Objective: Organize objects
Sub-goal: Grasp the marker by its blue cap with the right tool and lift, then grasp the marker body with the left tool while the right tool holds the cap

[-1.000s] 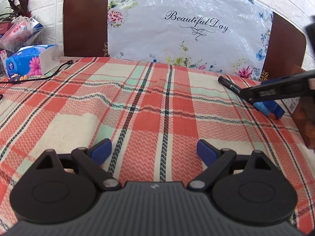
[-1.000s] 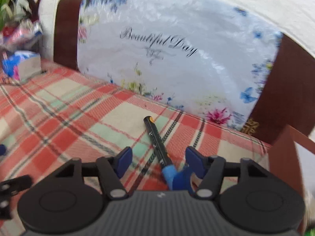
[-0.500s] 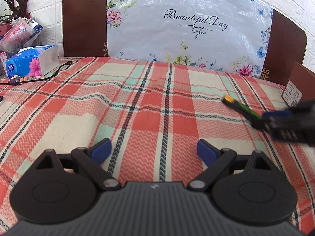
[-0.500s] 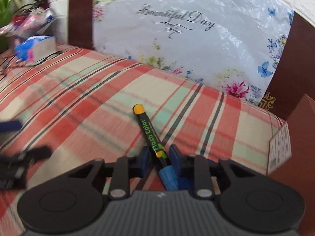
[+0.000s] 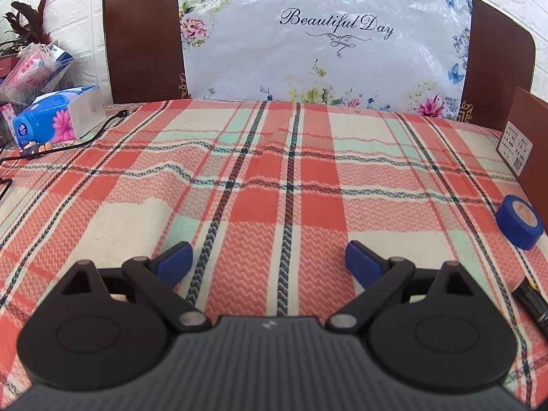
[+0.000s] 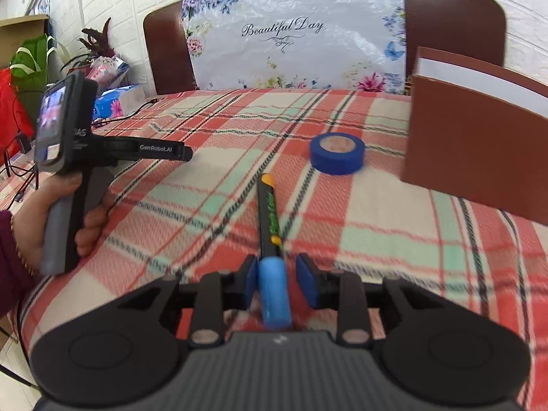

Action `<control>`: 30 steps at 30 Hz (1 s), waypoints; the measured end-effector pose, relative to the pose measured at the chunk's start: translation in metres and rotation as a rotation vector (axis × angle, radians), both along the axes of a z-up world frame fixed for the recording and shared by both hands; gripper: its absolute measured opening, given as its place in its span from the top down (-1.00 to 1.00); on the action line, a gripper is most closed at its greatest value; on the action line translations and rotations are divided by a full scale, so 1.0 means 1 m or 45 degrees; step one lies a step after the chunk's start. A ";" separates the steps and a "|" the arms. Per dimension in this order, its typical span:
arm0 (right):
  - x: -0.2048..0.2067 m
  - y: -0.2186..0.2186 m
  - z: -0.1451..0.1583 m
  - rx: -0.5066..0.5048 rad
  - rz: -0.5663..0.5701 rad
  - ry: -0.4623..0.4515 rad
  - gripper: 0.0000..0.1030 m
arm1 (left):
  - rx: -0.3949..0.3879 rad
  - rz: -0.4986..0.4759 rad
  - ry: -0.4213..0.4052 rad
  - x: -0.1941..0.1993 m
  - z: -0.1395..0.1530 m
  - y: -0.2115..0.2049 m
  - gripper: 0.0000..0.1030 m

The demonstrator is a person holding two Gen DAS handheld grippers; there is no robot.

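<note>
A black marker with a blue cap and an orange tip lies between the pads of my right gripper. The jaws stand slightly wider than the cap, with a small gap on the right side. The marker's tip also shows at the right edge of the left wrist view. A roll of blue tape lies flat on the plaid cloth ahead of the marker; it also shows in the left wrist view. My left gripper is open and empty above the cloth; it appears hand-held in the right wrist view.
A brown box stands at the right, close to the tape. A chair back with a floral bag is behind the table. A blue tissue pack, a black cable and bagged items sit at the far left.
My right gripper has pulled back toward the near edge with the marker, and its jaws have eased apart around the cap. The blue tape is now uncovered. The left gripper has not moved.
</note>
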State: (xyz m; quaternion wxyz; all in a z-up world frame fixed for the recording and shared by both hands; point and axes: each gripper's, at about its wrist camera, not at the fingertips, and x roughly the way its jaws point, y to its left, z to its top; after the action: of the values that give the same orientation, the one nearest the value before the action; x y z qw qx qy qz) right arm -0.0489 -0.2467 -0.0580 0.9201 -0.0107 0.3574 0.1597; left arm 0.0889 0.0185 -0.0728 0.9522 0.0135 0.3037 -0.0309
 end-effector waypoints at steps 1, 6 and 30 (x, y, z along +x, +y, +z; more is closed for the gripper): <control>-0.004 -0.005 0.000 0.004 -0.008 0.000 0.44 | 0.006 0.004 0.008 0.000 0.000 0.000 -0.92; -0.017 -0.019 0.003 0.025 -0.035 -0.007 0.43 | -0.073 0.043 0.136 -0.019 0.015 -0.006 -0.81; -0.025 -0.017 0.030 0.019 -0.010 -0.287 0.62 | -0.291 -0.454 0.305 -0.048 0.104 -0.159 0.53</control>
State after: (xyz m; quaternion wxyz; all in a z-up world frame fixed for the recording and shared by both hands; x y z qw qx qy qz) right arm -0.0741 -0.2641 -0.0279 0.9551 -0.0203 0.2506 0.1566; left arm 0.0413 -0.1403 0.0313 0.8841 -0.0448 0.4020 -0.2342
